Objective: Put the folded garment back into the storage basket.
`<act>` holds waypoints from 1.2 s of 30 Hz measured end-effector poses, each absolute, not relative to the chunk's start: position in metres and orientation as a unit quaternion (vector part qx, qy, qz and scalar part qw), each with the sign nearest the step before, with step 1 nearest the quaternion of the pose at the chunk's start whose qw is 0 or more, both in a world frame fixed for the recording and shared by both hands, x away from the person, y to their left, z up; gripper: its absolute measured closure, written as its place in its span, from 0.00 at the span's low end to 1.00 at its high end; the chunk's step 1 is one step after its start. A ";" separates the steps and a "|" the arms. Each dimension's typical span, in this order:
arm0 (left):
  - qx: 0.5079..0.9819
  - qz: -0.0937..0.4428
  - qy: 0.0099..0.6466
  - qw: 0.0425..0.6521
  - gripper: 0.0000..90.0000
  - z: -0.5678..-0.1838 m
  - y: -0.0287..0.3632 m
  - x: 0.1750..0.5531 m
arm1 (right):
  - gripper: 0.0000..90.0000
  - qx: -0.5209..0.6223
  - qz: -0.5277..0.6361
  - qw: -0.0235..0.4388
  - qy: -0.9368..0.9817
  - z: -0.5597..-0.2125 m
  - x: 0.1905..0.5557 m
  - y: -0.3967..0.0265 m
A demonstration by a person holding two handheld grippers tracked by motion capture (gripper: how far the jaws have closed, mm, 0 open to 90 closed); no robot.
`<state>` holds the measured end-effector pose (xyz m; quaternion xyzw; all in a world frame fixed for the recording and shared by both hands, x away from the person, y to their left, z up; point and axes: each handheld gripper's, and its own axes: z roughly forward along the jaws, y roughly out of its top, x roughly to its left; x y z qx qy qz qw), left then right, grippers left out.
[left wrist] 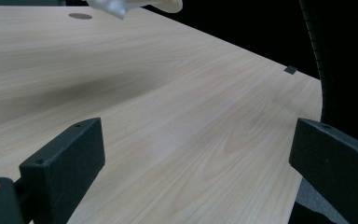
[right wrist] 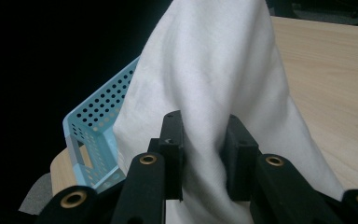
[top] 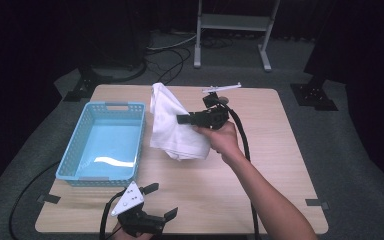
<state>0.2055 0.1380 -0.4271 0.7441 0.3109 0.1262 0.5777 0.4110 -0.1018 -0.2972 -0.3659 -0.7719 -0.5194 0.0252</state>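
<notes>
Nearest the camera, the left gripper point(top: 161, 202) rests low at the table's point(top: 280, 150) near edge, jaws spread wide and holding nothing. Farther out, the right forearm stretches forward over mid-table, its right gripper point(top: 184, 119) pinching a white cloth point(top: 172, 125) lifted just beside the blue basket point(top: 87, 117).

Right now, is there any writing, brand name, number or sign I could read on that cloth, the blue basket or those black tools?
None can be read.
white cloth: plain, no print or tag showing.
blue basket: only rows of holes, no label.
right hand-held gripper, shut on the cloth: black, unmarked.
left hand-held gripper, open: its grey plate bears only small dark dots, not letters.
table: bare wood grain.
</notes>
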 end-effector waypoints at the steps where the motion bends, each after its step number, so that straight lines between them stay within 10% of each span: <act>1: 0.744 0.127 0.311 0.578 0.03 -0.427 0.138 0.205 | 0.81 -0.366 -0.520 0.026 -0.772 -0.297 0.411 -0.101; 36: 0.747 0.133 0.307 0.575 0.03 -0.425 0.138 0.203 | 0.81 -0.343 -0.529 0.053 -0.775 -0.285 0.414 -0.041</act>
